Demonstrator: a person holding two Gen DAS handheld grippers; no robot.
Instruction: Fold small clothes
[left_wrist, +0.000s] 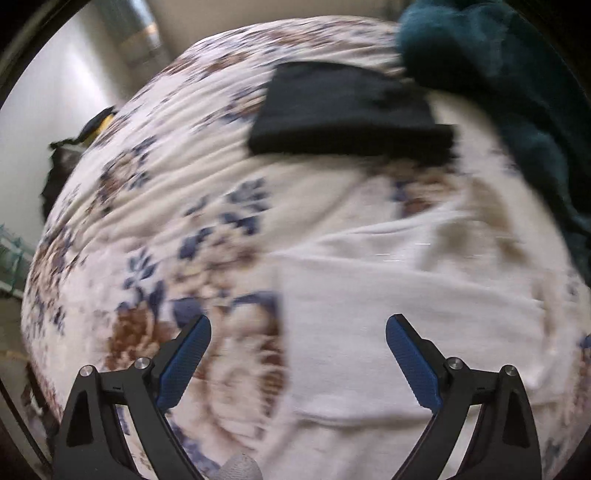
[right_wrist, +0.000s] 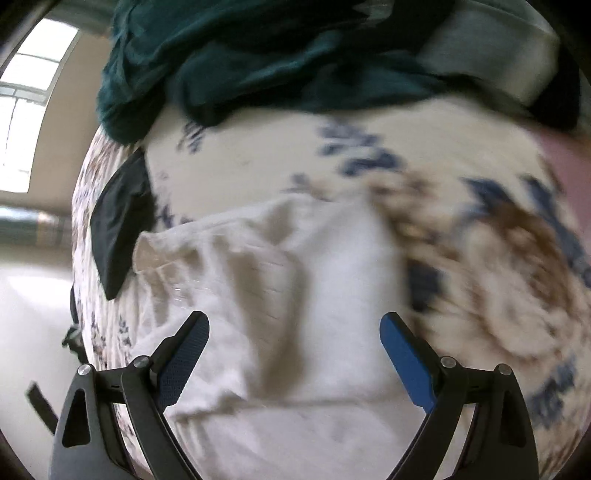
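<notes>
A white garment (left_wrist: 406, 314) lies spread on a floral bedsheet (left_wrist: 155, 206). It also shows in the right wrist view (right_wrist: 288, 295), wrinkled, with a corner near the left. A folded black garment (left_wrist: 351, 110) lies further back; it shows at the left in the right wrist view (right_wrist: 122, 218). My left gripper (left_wrist: 298, 334) is open and empty above the white garment's left edge. My right gripper (right_wrist: 294, 332) is open and empty above the white garment. Both views are blurred.
A dark teal blanket (left_wrist: 498, 74) is heaped at the back right of the bed, and shows at the top of the right wrist view (right_wrist: 240, 55). The bed's edge drops off at the left (left_wrist: 55, 206). A window (right_wrist: 26, 103) is at the far left.
</notes>
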